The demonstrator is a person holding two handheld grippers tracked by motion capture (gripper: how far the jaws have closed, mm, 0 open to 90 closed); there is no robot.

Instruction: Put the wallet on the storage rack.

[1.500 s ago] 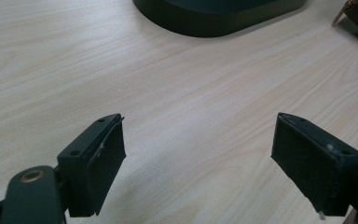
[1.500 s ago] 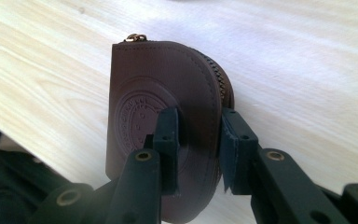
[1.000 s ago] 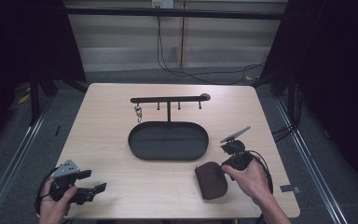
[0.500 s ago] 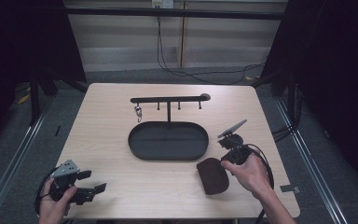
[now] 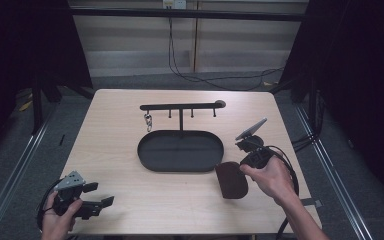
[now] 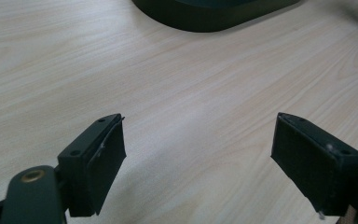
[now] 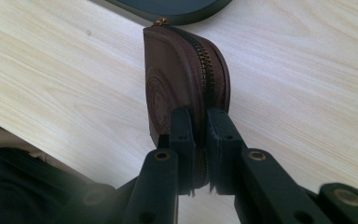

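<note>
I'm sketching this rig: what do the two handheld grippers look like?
Both are black. The left gripper carries a grey three-cornered plate and blocky flat fingers. The right gripper has brass-coloured rivets. A black cable loops from each.

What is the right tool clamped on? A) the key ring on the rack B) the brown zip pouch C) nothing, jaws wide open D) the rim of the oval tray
B: in the right gripper view the right tool has both jaws pressed on the edge of the brown zip pouch, just beside the dark oval tray.
</note>
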